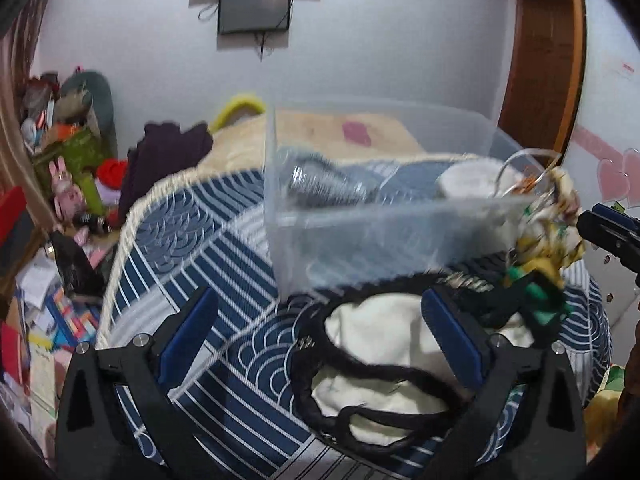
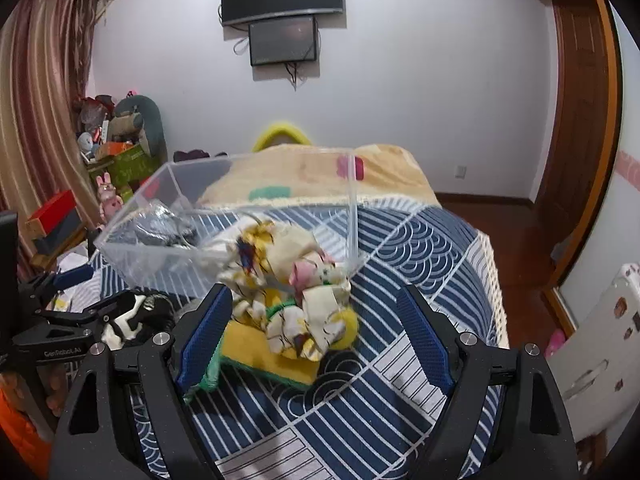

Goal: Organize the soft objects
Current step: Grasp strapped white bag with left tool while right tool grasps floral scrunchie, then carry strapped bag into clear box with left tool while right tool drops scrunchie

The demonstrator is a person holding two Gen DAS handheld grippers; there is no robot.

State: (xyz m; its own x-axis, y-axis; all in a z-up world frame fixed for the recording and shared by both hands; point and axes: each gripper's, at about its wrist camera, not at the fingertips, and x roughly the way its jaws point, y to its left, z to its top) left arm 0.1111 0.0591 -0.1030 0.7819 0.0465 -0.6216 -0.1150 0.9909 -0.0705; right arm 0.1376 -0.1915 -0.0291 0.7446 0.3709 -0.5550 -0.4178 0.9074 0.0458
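My left gripper (image 1: 320, 336) has its jaws spread wide, nothing between them. Below it on the bed (image 1: 192, 240) lies a cream cloth (image 1: 372, 344) with a black cord (image 1: 320, 360) looped round it; the cloth's near edge is cut off by my gripper body.

My right gripper (image 2: 316, 328) also has its jaws released. A floral cloth bundle (image 2: 296, 292) sits between them, lying on a yellow and green sponge (image 2: 260, 352). The sponge's left end is hidden behind the left blue finger (image 2: 204, 336); contact there I cannot confirm.

The clear plastic box (image 2: 168, 248) stands on the bed just behind the bundle. Contents blurred: something dark grey (image 2: 160, 224) in the far left corner; in the left view a pale round item (image 1: 472, 178), not identifiable.
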